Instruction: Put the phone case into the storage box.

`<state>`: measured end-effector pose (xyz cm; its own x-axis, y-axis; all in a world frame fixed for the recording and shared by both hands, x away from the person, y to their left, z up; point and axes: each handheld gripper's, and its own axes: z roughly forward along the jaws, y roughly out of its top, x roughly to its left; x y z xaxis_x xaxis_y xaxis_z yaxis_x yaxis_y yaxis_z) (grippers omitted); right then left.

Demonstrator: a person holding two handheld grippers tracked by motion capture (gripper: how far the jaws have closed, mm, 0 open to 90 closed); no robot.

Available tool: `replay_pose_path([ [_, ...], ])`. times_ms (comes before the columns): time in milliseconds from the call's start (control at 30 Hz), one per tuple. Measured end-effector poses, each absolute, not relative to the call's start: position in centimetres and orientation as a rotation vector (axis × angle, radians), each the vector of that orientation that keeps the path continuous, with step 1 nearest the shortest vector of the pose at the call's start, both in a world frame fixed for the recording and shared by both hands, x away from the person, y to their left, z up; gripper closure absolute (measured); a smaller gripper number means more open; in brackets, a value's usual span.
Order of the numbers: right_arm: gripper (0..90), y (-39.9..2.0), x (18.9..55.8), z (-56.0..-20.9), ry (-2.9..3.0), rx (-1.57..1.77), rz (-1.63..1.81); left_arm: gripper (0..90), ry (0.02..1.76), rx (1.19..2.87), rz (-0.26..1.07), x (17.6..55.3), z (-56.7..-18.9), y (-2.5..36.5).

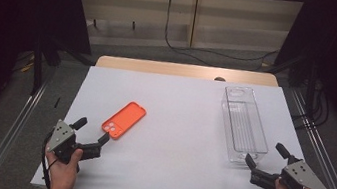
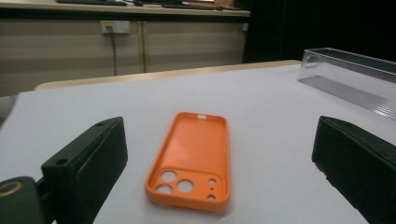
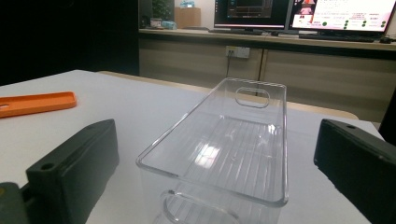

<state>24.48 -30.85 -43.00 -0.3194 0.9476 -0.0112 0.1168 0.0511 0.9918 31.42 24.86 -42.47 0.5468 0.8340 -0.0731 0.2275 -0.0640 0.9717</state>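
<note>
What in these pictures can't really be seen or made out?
- Orange phone case: its underside, hidden against the table in the left gripper view.
- Clear bin: its near end, cut off by the bottom edge of the right gripper view.
- Monitors: on-screen text too small and blurred in the right gripper view.

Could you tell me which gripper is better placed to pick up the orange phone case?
The left. The left gripper sits right by the orange phone case, jaws open, with the case lying just ahead between them in its own view. The right gripper is across the table, facing the clear plastic bin.
</note>
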Motion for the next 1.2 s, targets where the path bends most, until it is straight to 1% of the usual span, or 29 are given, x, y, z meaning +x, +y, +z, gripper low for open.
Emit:
replay_pose_path([
  [100,0.0,-30.8,24.5,-43.0,1.560,1.105,1.358,3.5,0.923,1.599,0.594,31.6,-42.5,24.7],
  [533,0.0,-30.5,24.4,-42.9,1.560,1.100,1.354,3.0,0.922,1.551,0.580,32.8,-42.4,24.3],
  [833,0.0,-30.6,24.5,-43.0,1.564,1.103,1.343,1.6,0.926,1.551,0.627,33.8,-42.1,23.9],
  [1000,0.0,-30.6,24.5,-42.9,1.563,1.103,1.343,1.7,0.893,1.551,0.646,34.4,-41.9,23.4],
  [1200,0.0,-30.6,24.4,-42.9,1.561,1.101,1.343,1.9,0.896,1.551,0.667,35.1,-41.9,23.2],
])
